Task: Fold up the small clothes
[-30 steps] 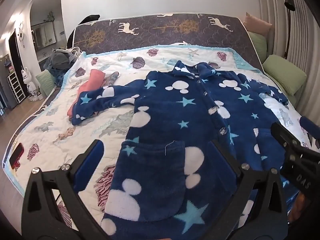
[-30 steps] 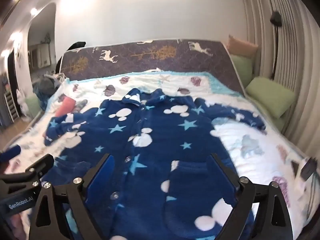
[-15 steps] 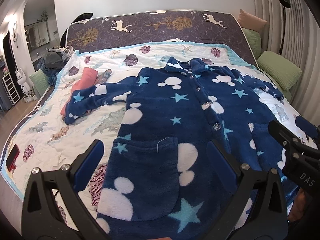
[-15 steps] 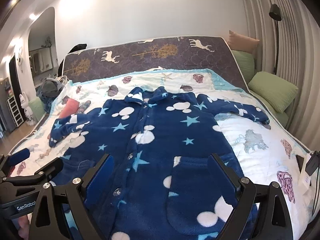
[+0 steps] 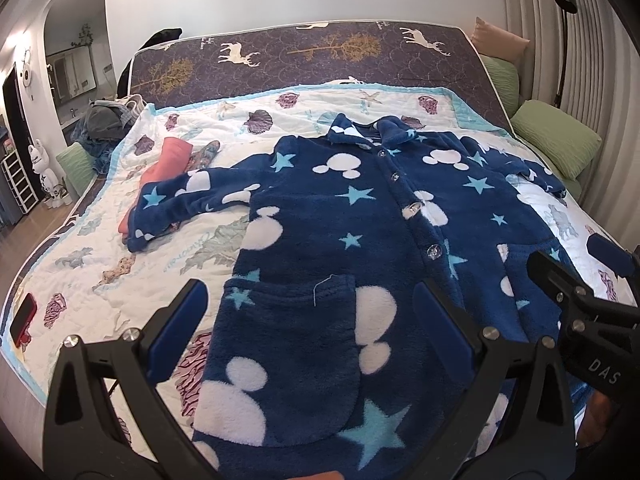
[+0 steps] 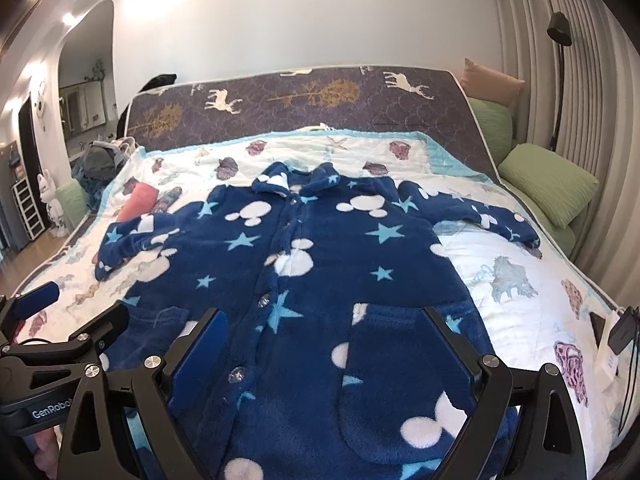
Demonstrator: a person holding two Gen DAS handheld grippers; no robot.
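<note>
Tool L (image 6: 48,360) marked "GenRobot", tool R (image 5: 592,300) "DAS", both agape

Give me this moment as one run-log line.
stage: pre-fold | blue fleece top: flat, buttoned, sleeves out | left hand-held gripper: open, empty | right hand-held gripper: open, empty
</note>
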